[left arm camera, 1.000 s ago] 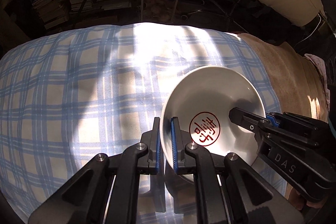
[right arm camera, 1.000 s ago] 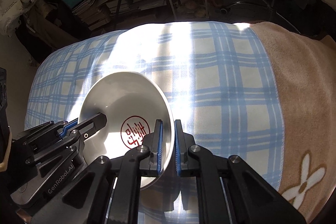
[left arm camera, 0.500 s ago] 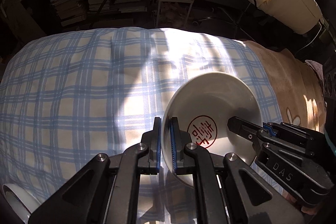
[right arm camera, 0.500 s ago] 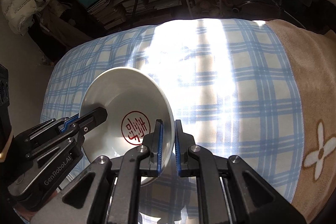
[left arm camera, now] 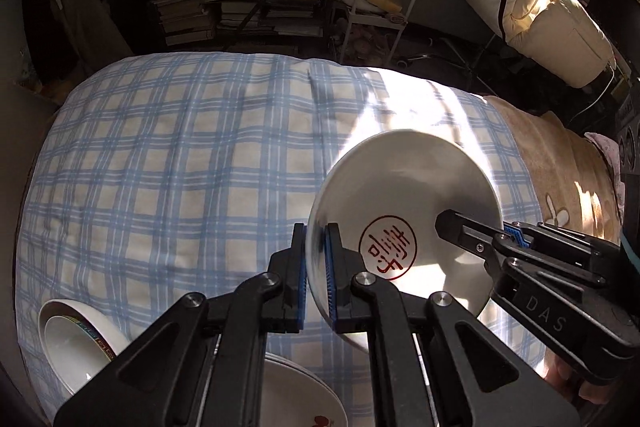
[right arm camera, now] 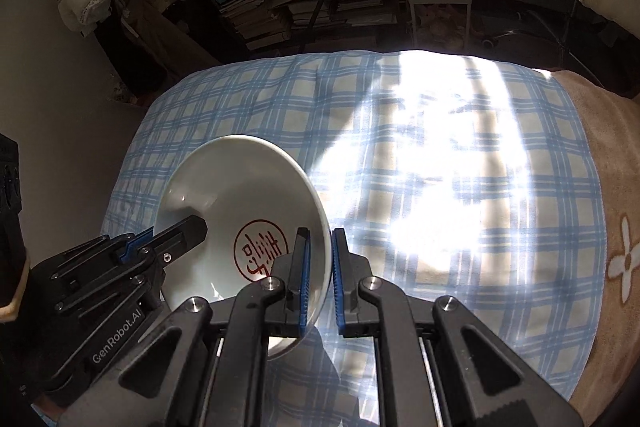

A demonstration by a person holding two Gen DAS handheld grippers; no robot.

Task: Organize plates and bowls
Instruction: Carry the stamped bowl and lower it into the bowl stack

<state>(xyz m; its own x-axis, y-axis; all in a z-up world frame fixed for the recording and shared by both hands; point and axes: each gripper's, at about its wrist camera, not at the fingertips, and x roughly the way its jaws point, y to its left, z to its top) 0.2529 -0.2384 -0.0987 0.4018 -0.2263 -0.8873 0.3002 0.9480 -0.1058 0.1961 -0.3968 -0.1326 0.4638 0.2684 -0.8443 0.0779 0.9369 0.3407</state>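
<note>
Both grippers are on one white bowl (left arm camera: 404, 215), the one with the red seal mark in its bottom. My left gripper (left arm camera: 317, 275) has its fingers closed on the bowl's left rim, wall pinched between the blue pads. My right gripper (right arm camera: 320, 279) is closed the same way on the opposite rim; in the left view it shows as the black tool reaching in from the right (left arm camera: 472, 233). No slack visible at either pad.

The bowl is off the bed (left arm camera: 168, 163), held in the air over the blue checked cover and tilted, mouth turned toward the cameras. The shadow under it in the right view is apart from its base, so I judge it clear of the cover.

Step in hand, as I read it: carry phase. The bowl is lifted and in transit toward the other crockery at the near left edge of the bed. There a patterned bowl (left arm camera: 80, 343) lies tipped with a colour band inside its rim, and a plate (left arm camera: 304, 399) with a red motif sits just beside it, partly hidden behind my left fingers.

Next move, judged: bring the pair across together, keeping both hands in step so the rim is not twisted, level the bowl, then lower it. Which piece it should nest on I cannot tell; the patterned bowl is tipped and may need righting first. Release only once the base is seated
</note>
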